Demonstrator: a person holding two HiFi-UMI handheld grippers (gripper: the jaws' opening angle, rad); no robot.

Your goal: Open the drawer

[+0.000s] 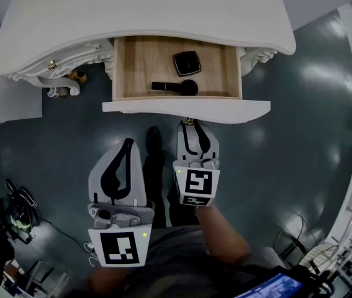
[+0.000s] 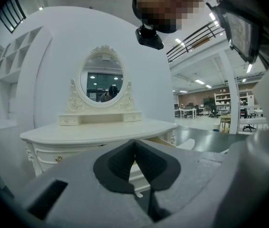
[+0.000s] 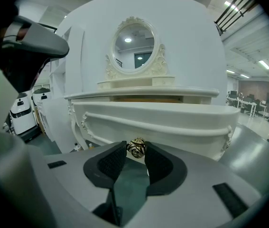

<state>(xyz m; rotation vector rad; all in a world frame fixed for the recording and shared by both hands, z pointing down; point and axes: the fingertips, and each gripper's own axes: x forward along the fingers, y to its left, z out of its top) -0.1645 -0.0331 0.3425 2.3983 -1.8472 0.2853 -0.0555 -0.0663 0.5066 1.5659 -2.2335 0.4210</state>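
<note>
Mostly done: drawer [image 1: 138, 64] is standing well out, right gripper [image 3: 135, 151] is clamping jaws on its gold knob [image 3: 136, 147], left gripper [image 2: 134, 148] idling, jaws closed empty.

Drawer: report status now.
Left gripper shut, empty. Right gripper shut on gold knob. Drawer open, black items inside. Nothing blocking it.

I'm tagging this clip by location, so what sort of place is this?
Probably a staged corner in a large lab or office hall: a white dressing table with oval mirror on polished grey floor, desks and shelving beyond.
</note>
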